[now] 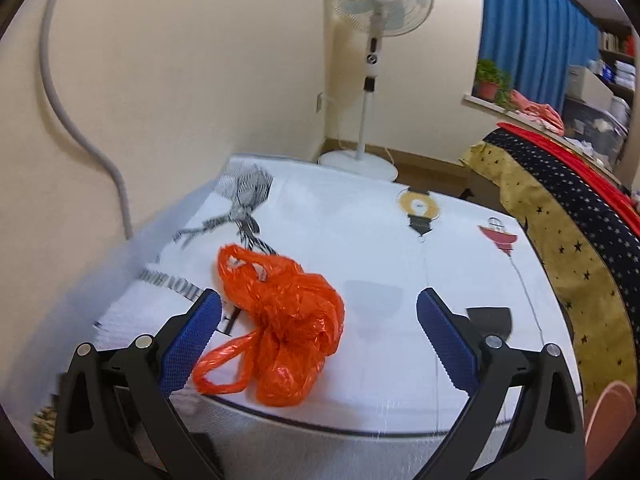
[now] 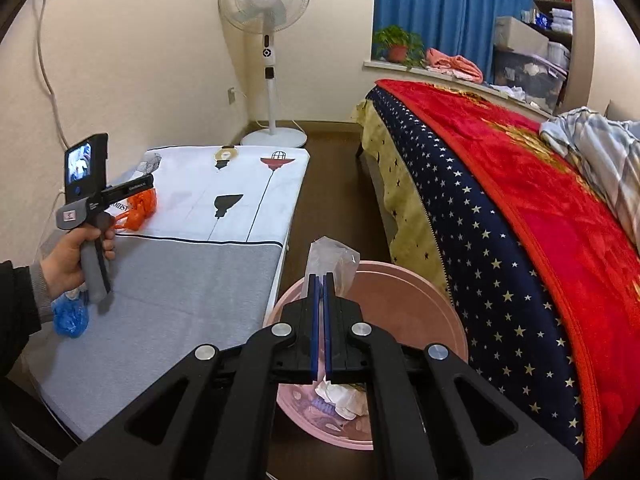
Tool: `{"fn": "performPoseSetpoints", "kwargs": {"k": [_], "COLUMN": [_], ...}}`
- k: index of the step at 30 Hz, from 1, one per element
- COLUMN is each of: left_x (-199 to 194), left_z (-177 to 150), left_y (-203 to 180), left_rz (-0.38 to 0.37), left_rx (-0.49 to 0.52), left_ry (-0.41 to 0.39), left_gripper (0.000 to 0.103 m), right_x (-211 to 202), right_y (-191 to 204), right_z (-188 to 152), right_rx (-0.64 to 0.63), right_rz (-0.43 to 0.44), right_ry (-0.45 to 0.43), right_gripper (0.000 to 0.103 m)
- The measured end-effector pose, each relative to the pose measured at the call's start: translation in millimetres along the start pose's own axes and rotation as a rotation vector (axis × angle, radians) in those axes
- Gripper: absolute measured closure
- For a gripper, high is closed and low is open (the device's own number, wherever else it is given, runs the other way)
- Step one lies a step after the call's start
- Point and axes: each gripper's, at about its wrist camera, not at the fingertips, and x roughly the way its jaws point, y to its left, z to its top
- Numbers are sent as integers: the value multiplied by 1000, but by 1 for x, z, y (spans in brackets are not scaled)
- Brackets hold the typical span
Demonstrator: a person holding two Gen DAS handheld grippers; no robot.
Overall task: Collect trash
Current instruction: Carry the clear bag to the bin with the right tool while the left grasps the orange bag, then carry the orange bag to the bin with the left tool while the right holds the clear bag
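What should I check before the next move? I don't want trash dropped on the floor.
1. Right gripper shut on the clear plastic: ok.
2. Plastic over the pink bin: ok; it hangs above the rim's near side.
3. Bin has room: ok; only some paper at the bottom.
4. Left gripper open: ok.
5. Orange bag between its fingers: not ok; it lies nearer the left finger, untouched.
6. Blue scrap on the table collected: not ok.
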Motion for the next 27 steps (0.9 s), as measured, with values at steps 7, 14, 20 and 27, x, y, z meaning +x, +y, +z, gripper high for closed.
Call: {"fn": "performPoseSetpoints", "kwargs": {"k": [7,14,20,27], "left_x": [31,37,14,-57], "left_z": [-8,-9,-7,13], "left_y": [-7,-6,-18,-37], "left_rz": [30,18,17,-63], "left_rx": [64,74,182,229], "left_ry": [58,95,62,19], "left_gripper": [18,67,72,73], "right_x": [6,9,8,-1], "right_y": [4,9,11,9], "right_z": [-1,-3,-3,-1], "right_rx": [-16,-27,-39,-47], "right_rz": [20,32,36,36], "right_ry": [17,31,25,-7], "right_gripper": [101,101,101,101]}}
